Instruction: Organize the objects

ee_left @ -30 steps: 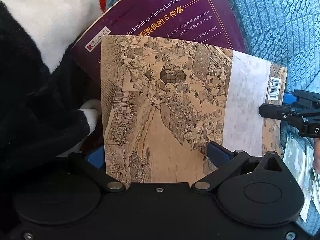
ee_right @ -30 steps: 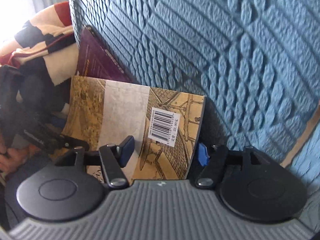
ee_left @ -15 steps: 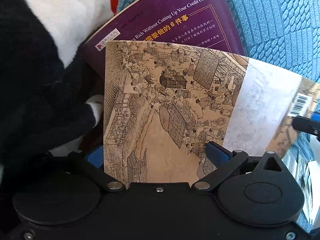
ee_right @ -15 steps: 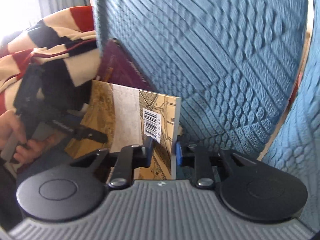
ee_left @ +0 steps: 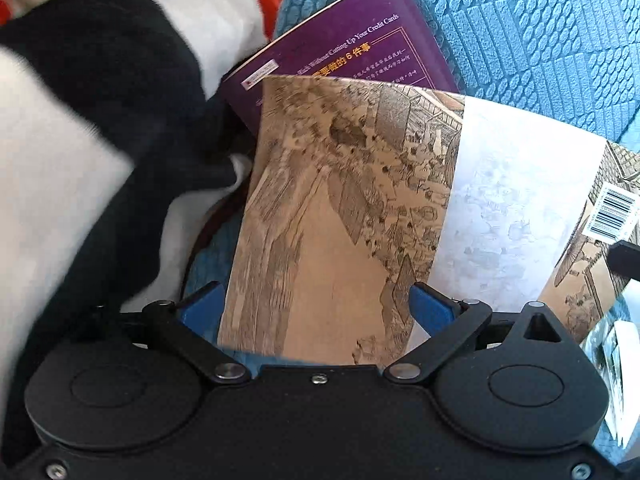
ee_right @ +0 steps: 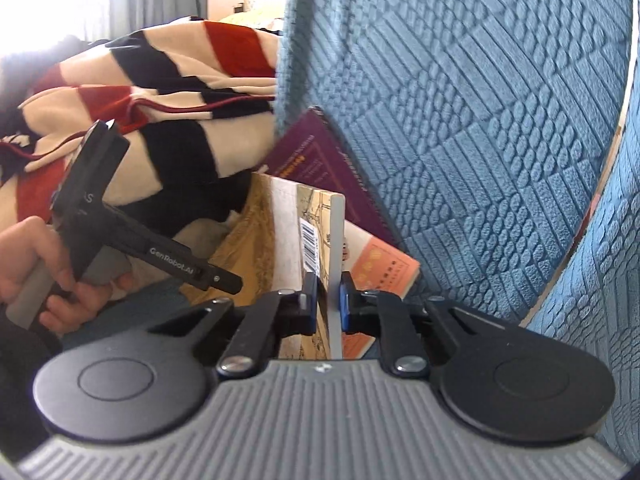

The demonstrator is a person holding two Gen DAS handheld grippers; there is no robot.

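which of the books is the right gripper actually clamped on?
The tan book with the old street-scene cover: the right gripper is closing on its barcode edge. The purple book leans on the blue cushion; the orange book lies behind, ungripped.

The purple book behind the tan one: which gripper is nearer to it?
Right, probably. The right gripper clamps the tan book beside the purple book; the left gripper sits lower.

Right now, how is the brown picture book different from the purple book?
The brown picture book shows an old drawn scene; the purple book shows only printed words. The brown one is pinched by the right gripper, whose jaws are closing on its edge; the purple one leans untouched against the blue cushion. Both are paperbacks.
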